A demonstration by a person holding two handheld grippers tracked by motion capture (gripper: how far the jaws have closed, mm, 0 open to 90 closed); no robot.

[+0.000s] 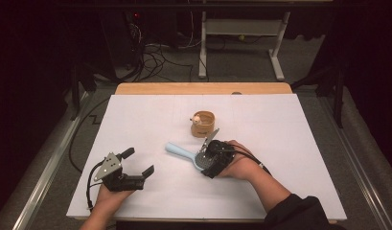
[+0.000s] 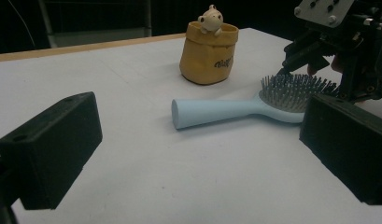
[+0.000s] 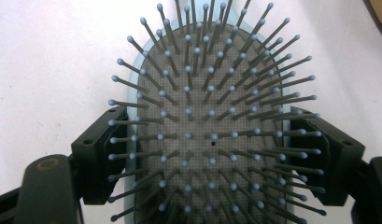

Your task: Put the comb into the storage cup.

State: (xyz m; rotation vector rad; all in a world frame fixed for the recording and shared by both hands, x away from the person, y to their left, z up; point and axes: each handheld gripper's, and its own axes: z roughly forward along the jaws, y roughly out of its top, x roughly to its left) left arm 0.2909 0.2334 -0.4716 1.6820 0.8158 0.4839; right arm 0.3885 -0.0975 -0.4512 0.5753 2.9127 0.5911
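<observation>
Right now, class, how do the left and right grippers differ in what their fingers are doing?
The left gripper has its fingers spread open on nothing, while the right gripper is shut on the hairbrush, one pad at each edge of its head. The left gripper is well apart from the hairbrush; the right is over the bristles. Both are hand-held above the white table.

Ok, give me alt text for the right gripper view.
The right claw is clamped on the bristled head of a light blue hairbrush, one black jaw on each side, seen from directly above over a white table.

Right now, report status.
Right gripper shut on hairbrush head. Left gripper open, empty. Yellow pouch just beyond brush.
</observation>
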